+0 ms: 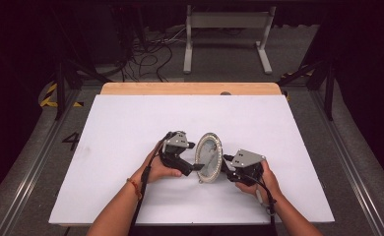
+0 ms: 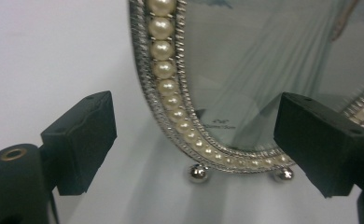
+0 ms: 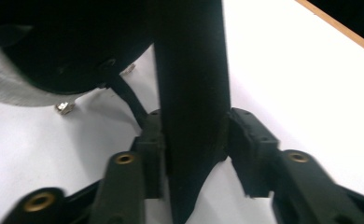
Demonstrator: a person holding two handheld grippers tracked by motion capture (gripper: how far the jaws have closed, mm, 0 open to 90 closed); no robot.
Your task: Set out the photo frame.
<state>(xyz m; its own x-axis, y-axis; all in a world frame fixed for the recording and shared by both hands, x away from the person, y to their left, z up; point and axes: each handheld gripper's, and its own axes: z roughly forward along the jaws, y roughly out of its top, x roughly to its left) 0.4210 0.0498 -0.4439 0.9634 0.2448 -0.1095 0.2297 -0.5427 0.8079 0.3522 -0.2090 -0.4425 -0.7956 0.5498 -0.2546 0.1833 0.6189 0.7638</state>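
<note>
An oval picture frame (image 1: 208, 158) edged with pearls stands upright near the middle of a white table (image 1: 131, 128), between a person's two hand-held claws. The left claw (image 1: 196, 167) sits just beside the frame's front, its jaws spread wide — in the left gripper view the pearl rim (image 2: 171, 93) and two small silver ball feet (image 2: 198, 173) lie between the jaws, which touch nothing. The right claw (image 1: 228, 166) reaches in behind the frame; in the right gripper view its jaws pinch a flat black stand (image 3: 194, 116) — the frame's back support — pressed from both sides. The left hand (image 1: 155, 169) and right hand (image 1: 261, 182) grip their tools close above the table.
</note>
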